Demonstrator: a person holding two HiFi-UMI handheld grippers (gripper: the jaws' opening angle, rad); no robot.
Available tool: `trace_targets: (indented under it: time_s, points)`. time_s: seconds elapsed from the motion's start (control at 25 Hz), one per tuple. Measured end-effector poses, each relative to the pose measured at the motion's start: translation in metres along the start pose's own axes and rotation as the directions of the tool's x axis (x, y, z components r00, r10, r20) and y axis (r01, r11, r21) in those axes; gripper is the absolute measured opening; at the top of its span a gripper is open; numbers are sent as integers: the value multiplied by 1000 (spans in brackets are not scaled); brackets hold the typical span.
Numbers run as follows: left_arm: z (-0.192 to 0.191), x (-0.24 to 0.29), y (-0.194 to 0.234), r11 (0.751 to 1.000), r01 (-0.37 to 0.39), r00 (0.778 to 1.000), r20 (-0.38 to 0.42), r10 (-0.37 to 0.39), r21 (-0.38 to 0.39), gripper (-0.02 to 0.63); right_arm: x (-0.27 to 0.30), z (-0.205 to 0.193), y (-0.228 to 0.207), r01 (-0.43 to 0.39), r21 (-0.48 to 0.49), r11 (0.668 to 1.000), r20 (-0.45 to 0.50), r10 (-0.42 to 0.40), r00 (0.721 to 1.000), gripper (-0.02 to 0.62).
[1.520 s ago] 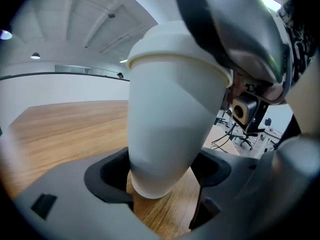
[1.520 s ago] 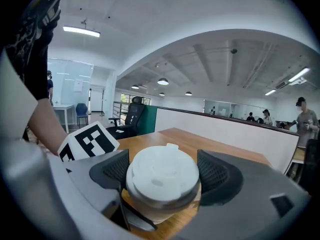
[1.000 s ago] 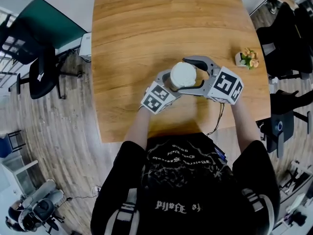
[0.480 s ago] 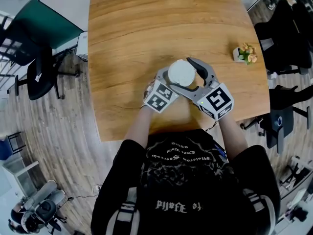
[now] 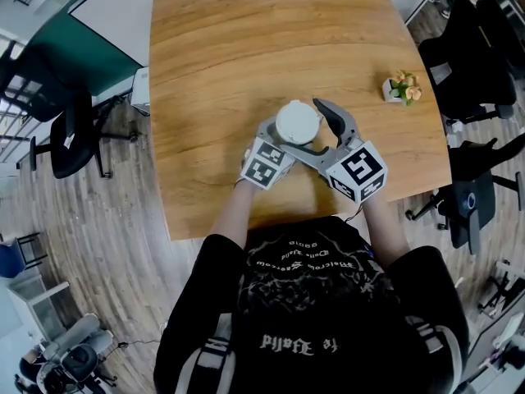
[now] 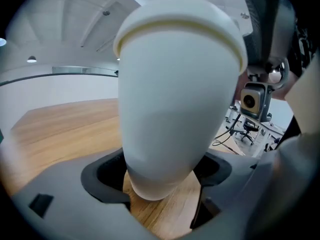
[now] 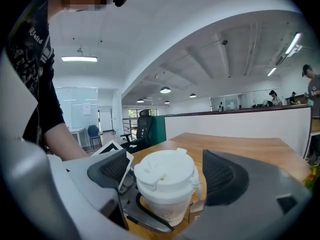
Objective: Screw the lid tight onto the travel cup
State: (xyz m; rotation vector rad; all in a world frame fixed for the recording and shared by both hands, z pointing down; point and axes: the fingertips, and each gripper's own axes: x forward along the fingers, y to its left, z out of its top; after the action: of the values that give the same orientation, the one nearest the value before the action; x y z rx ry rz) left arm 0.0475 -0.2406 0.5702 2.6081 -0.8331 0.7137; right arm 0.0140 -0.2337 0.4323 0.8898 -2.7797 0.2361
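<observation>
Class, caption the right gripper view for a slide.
Right gripper, jaws opening, straddles the lid on the cup.

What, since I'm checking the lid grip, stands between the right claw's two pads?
The white lid stands there, as the right gripper view shows; the right claw is opening, its pads apparently not pressing it.
</observation>
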Motion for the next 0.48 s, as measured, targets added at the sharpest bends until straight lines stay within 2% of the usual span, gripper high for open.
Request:
trace_targets:
  time_s: [0.24, 0.48]
  points:
    - [5, -27, -8, 993, -66, 993, 92, 75, -99, 403, -40, -2, -13, 84, 20, 996, 37, -85, 996, 465]
    - [3, -60, -17, 975, -148, 967, 183, 177, -163, 403, -70, -44, -24, 179, 84, 980, -1, -180, 984, 463]
